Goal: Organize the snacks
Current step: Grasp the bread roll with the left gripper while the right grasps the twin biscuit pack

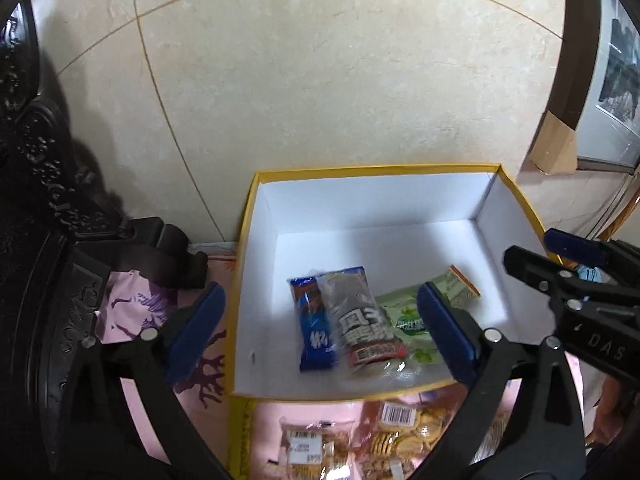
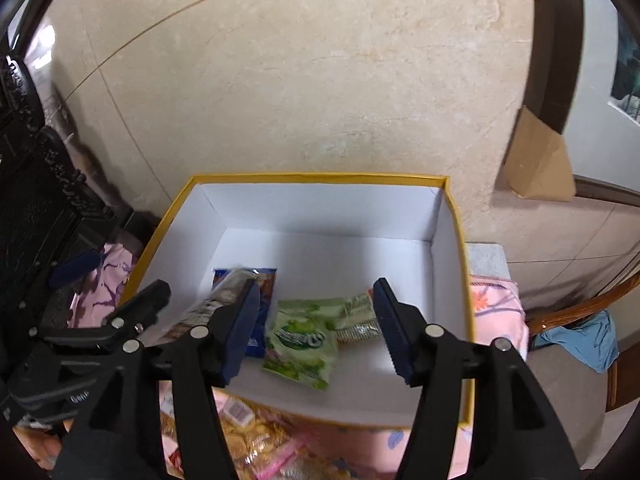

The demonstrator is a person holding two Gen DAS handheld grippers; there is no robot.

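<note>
At centre of both views: a yellow-rimmed box (image 1: 256, 240) (image 2: 456, 240) with white inner walls stands open on a pink flowered cloth (image 1: 200, 364) (image 2: 496, 312), its far side against a beige tiled wall (image 1: 320, 80) (image 2: 320, 80).
Box contents: four snack packets lie on the white floor, toward the near wall.
Blue packet (image 1: 314, 322) (image 2: 258, 328): it lies lengthwise at the left of the group; in the right wrist view it is partly behind a finger.
Grey packet (image 1: 362, 316) (image 2: 218, 300): it lies just beside the blue one and partly over it, and its lower end is clear film.
Green packet (image 1: 404, 316) (image 2: 304, 340): it lies to the right of the grey one, touching it in the left wrist view.
Pale packet with orange edge (image 1: 460, 282) (image 2: 360, 320): it lies at the right end, touching the green one.
Left gripper (image 1: 320, 330): the fingers stand wide apart, one outside the left box wall and one over the green packet; nothing is between the pads.
Right gripper (image 2: 316, 322): the fingers are apart at a medium width above the green packet and press on nothing; in the left wrist view it enters from the right edge (image 1: 556, 256).
Lower edge of both views: clear bags of golden biscuits (image 1: 360, 440) (image 2: 248, 440) with barcode labels lie on the cloth, outside the box, before its near wall.
Left edge: dark carved furniture (image 1: 36, 200) (image 2: 36, 200).
Right side: a piece of cardboard (image 1: 554, 148) (image 2: 536, 160) leans at the wall.
</note>
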